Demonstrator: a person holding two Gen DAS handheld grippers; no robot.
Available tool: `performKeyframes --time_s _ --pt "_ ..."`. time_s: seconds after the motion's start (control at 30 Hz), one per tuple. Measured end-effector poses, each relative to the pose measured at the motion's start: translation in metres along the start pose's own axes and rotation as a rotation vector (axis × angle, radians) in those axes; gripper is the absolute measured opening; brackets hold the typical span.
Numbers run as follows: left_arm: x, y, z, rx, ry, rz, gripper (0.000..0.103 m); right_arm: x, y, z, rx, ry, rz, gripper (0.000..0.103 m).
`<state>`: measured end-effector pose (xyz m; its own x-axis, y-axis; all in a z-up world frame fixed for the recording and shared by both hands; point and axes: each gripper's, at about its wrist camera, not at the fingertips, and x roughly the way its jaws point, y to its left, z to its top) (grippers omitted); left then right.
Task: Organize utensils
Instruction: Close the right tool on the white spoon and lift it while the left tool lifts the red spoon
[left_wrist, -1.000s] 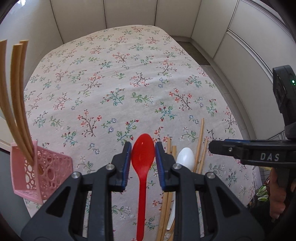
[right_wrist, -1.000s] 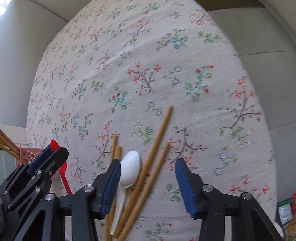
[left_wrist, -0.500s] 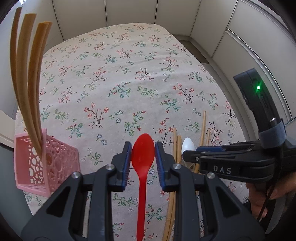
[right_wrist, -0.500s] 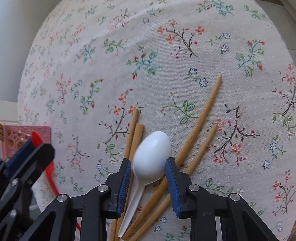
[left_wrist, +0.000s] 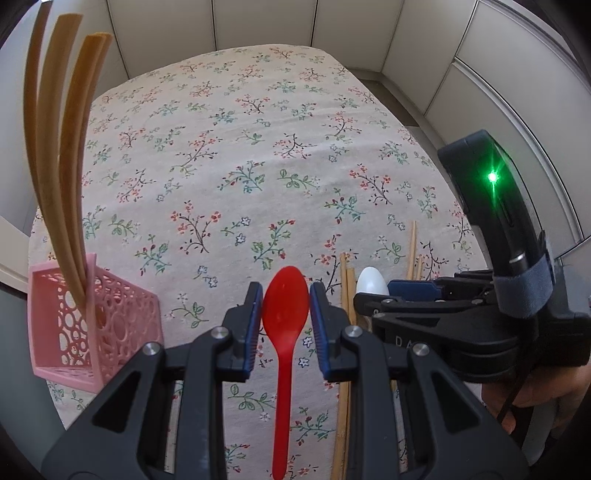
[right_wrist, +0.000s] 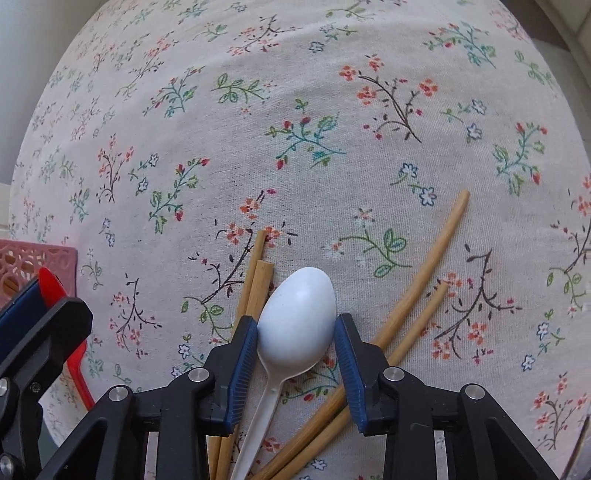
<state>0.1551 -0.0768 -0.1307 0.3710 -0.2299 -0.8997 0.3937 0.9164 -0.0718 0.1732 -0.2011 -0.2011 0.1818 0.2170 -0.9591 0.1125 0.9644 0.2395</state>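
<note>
pink basket (left_wrist: 110, 332) at the table's left edge already had a few chopsticks (left_wrist: 62, 155) standing in it, so i'd say the sorting was partly done. my left gripper (left_wrist: 286, 306) was clamped on the red spoon (left_wrist: 284, 314), not yet binned. my right gripper (right_wrist: 295, 325) had the white spoon (right_wrist: 297, 317) between its jaws, which were opening a bit, the right pad just off the bowl. four loose chopsticks (right_wrist: 417, 273) were lying on the floral cloth (right_wrist: 295, 110) around it.
</note>
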Motion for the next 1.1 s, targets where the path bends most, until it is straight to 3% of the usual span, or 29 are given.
performKeyframes --time_s 0.33,0.63,0.67,0.73,0.87,1.0,1.1 --pt "-0.008 0.006 -0.004 -0.031 -0.016 0.02 0.028 -0.006 -0.013 -0.002 0.025 -0.047 0.078 0.038" --pt "-0.042 0.005 -0.007 -0.03 -0.084 0.014 0.028 -0.046 -0.02 -0.01 0.043 -0.151 0.157 0.036" --pt "-0.047 0.004 -0.008 -0.03 -0.096 0.01 0.028 -0.052 -0.019 -0.012 0.041 -0.167 0.168 0.032" --pt "-0.057 0.004 -0.009 -0.026 -0.122 0.005 0.028 -0.062 -0.015 -0.014 0.027 -0.191 0.19 0.01" --pt "-0.075 0.005 -0.012 -0.021 -0.17 0.002 0.027 -0.077 -0.012 -0.016 0.01 -0.241 0.189 0.01" --pt "-0.082 0.012 -0.015 -0.036 -0.182 0.001 0.027 -0.077 -0.021 -0.012 0.046 -0.225 0.201 0.014" --pt "-0.078 0.015 -0.017 -0.038 -0.171 0.005 0.027 -0.066 -0.022 -0.006 0.064 -0.193 0.186 0.036"
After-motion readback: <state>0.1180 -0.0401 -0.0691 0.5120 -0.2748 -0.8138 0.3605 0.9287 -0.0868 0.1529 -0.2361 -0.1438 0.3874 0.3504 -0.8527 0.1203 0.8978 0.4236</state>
